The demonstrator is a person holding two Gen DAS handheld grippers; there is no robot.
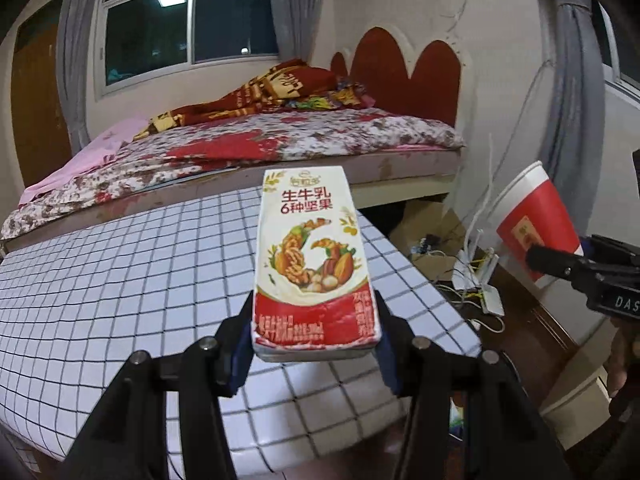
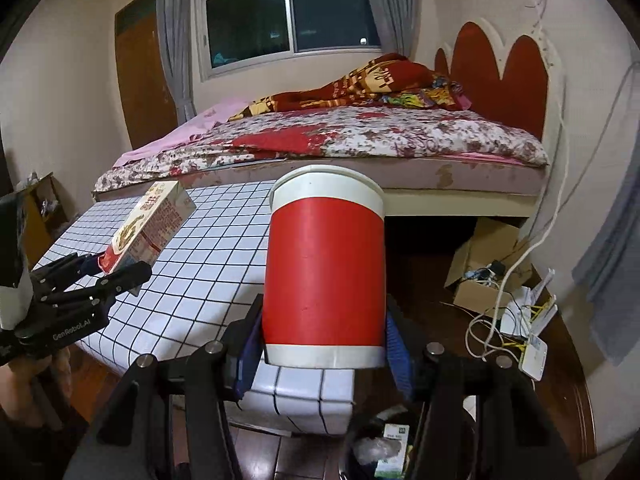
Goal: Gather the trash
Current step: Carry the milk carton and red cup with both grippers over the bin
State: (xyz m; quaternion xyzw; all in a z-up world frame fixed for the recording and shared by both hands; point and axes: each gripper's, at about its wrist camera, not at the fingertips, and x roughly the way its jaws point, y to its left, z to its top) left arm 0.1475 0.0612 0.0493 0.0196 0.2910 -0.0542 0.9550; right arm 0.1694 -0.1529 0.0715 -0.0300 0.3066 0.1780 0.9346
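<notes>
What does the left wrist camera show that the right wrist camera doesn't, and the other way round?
Only the left wrist view shows the front of the milk carton, with its nut picture, held in the left claw. Only the right wrist view shows a dark bin with rubbish below the right claw, and the wooden door. Both show the red paper cup, the checked table, the bed and the window.
</notes>
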